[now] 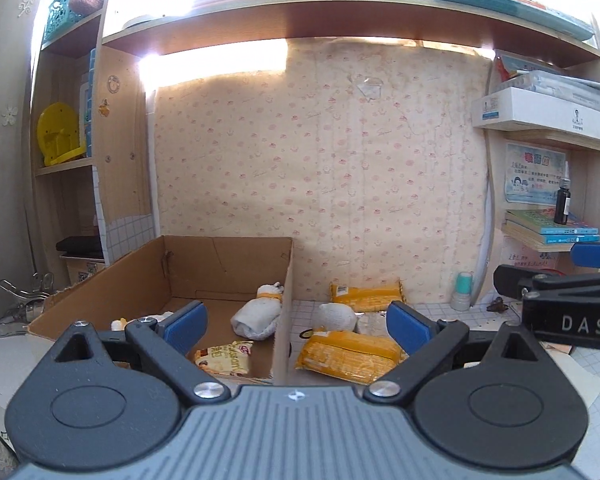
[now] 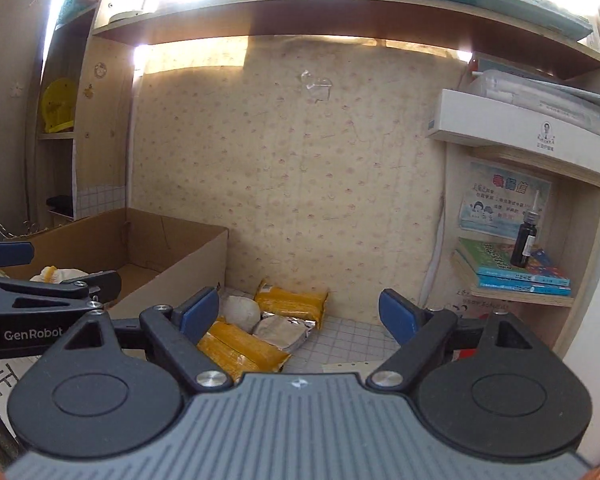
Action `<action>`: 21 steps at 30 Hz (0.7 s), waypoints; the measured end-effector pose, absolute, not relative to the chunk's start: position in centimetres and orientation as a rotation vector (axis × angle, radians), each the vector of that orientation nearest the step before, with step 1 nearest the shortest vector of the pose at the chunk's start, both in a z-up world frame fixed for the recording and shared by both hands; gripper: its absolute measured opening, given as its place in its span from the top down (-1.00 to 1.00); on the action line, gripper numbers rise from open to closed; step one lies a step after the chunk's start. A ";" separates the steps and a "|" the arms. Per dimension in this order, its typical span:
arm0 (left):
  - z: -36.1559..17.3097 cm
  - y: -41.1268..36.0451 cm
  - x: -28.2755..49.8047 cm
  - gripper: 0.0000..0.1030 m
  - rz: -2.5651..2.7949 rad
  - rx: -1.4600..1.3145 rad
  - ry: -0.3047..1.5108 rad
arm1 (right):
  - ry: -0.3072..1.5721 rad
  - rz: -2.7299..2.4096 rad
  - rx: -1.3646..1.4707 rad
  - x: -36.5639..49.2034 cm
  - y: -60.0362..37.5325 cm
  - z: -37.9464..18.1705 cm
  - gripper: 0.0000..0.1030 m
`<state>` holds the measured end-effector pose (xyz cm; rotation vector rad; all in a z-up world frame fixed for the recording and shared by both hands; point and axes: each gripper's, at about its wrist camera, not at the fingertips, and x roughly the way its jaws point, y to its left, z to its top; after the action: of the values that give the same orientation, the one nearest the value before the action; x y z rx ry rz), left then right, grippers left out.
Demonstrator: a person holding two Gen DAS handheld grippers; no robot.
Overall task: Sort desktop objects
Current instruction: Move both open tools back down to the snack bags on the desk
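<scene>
Left gripper (image 1: 296, 322): its blue pads are standing wide apart and gripping nothing; it is hovering level with the right wall of the cardboard box (image 1: 283, 300), which is running straight up between the fingers.

Right gripper (image 2: 298, 312): jaws are gaping wide, nothing between the pads; it is hanging over the gridded desk mat (image 2: 352, 340).

Already in the box: a rolled white cloth with a yellow band (image 1: 260, 312) and a printed snack packet (image 1: 224, 356) are lying on the box floor.

Waiting on the desk: two yellow packets (image 2: 240, 350) (image 2: 292, 304), a silver foil pouch (image 2: 286, 330) and a white rounded bundle (image 2: 242, 310) are sitting clustered just outside the box wall.

Key relation: the near yellow packet is lying ahead and to the left of the right gripper's fingers, touching its left pad in that view (contact itself I cannot confirm); its long axis is running diagonally, from near-right to far-left.

Nearer hand: the right one is looking better placed, since the box wall is standing between the left gripper's line and the pile.

Likely need: the right gripper shifting left and turning across the packet's short side.
</scene>
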<state>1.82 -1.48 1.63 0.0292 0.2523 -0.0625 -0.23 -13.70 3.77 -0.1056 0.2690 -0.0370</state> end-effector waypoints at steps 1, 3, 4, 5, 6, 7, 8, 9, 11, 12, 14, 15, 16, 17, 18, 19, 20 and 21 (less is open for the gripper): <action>1.3 -2.0 1.9 -0.92 -0.074 0.026 0.257 | 0.270 -0.060 -0.099 -0.3 -14.4 3.7 -0.66; 0.8 -3.0 2.1 -0.92 -0.105 0.013 0.275 | 0.274 -0.085 -0.079 -0.4 -15.8 3.4 -0.66; 0.5 -3.5 2.3 -0.92 -0.118 0.011 0.284 | 0.275 -0.097 -0.068 -0.4 -16.5 3.2 -0.66; 0.2 -4.0 2.6 -0.92 -0.125 0.012 0.293 | 0.276 -0.106 -0.061 -0.4 -16.8 3.1 -0.66; -0.1 -4.6 2.8 -0.92 -0.128 0.016 0.300 | 0.278 -0.115 -0.055 -0.4 -17.3 2.9 -0.66; -0.4 -5.1 3.1 -0.93 -0.126 0.019 0.308 | 0.279 -0.122 -0.051 -0.4 -17.6 2.8 -0.66; -0.7 -5.6 3.5 -0.93 -0.122 0.019 0.318 | 0.280 -0.129 -0.047 -0.4 -17.9 2.7 -0.66; -1.0 -5.9 4.0 -0.93 -0.118 0.014 0.330 | 0.283 -0.131 -0.045 -0.3 -18.2 2.5 -0.67; -1.5 -6.5 4.9 -0.92 -0.113 -0.005 0.347 | 0.287 -0.136 -0.042 -0.1 -18.6 2.3 -0.67; -1.8 -6.9 5.4 -0.92 -0.104 -0.010 0.354 | 0.290 -0.138 -0.039 -0.1 -18.8 2.2 -0.67; -2.4 -7.7 6.4 -0.92 -0.075 -0.009 0.361 | 0.292 -0.140 -0.032 0.1 -19.3 2.0 -0.67; -2.6 -8.0 6.9 -0.92 -0.060 -0.008 0.360 | 0.293 -0.142 -0.028 0.2 -19.4 1.9 -0.67; -2.8 -8.4 7.5 -0.92 -0.039 -0.004 0.364 | 0.296 -0.143 -0.023 0.3 -19.7 1.8 -0.67; -3.0 -8.8 8.2 -0.92 -0.015 0.000 0.374 | 0.298 -0.146 -0.022 0.4 -19.9 1.6 -0.67; -3.2 -9.1 8.8 -0.92 0.004 -0.001 0.384 | 0.300 -0.148 -0.020 0.5 -20.0 1.5 -0.67; -3.3 -9.4 9.7 -0.92 0.036 -0.008 0.408 | 0.303 -0.150 -0.018 0.6 -20.2 1.4 -0.67; -3.4 -9.6 10.4 -0.92 0.059 -0.020 0.427 | 0.305 -0.148 -0.017 0.7 -20.4 1.3 -0.67; -3.5 -9.9 11.1 -0.92 0.080 -0.029 0.439 | 0.308 -0.151 -0.014 0.8 -20.6 1.1 -0.67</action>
<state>11.08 -9.87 -3.47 -0.0291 0.4389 0.0795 0.81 -20.58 1.12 -0.0141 0.3079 -0.1509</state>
